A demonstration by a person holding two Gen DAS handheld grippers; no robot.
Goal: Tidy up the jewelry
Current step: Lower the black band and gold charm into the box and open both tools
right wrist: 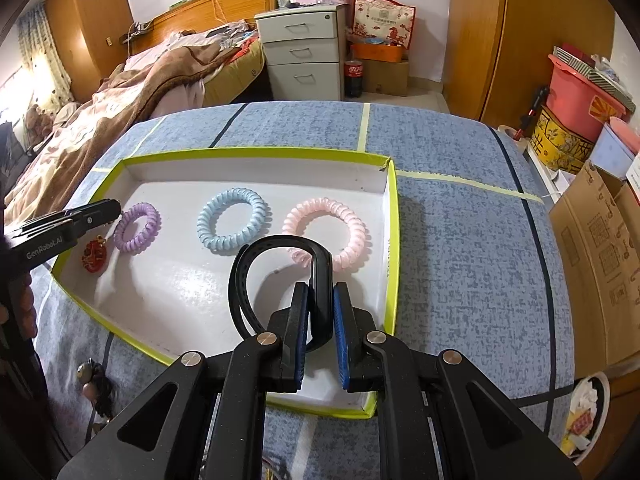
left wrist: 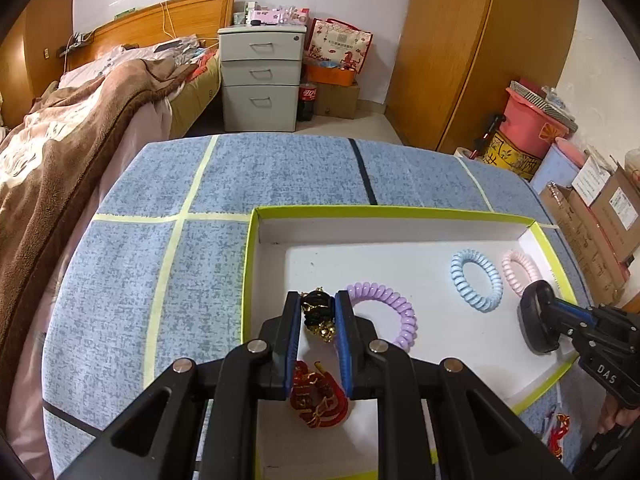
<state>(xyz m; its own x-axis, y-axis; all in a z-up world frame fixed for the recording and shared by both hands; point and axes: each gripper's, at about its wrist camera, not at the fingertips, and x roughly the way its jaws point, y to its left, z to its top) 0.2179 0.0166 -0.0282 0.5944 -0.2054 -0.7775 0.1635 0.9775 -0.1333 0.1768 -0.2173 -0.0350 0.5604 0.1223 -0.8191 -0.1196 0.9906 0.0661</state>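
White card, edged in lime green, forms the shallow tray (right wrist: 394, 216) set on a blue patterned cloth (right wrist: 460, 240). Three coiled hair rings are counted inside it: one purple (right wrist: 137, 229), one blue (right wrist: 232, 221), one pink (right wrist: 325, 234), lying in a row and apart from one another. One red and gold charm (left wrist: 318, 400) lies on the tray floor below the left gripper (left wrist: 318, 314), whose pads are clamped on a black and gold beaded piece (left wrist: 319, 316) just beside the purple ring. One black wristband (right wrist: 280, 280) is pinched in the right gripper (right wrist: 321, 312) over the tray, partly masking the pink ring. Further trinkets (right wrist: 94, 384) lie outside the tray on the cloth.
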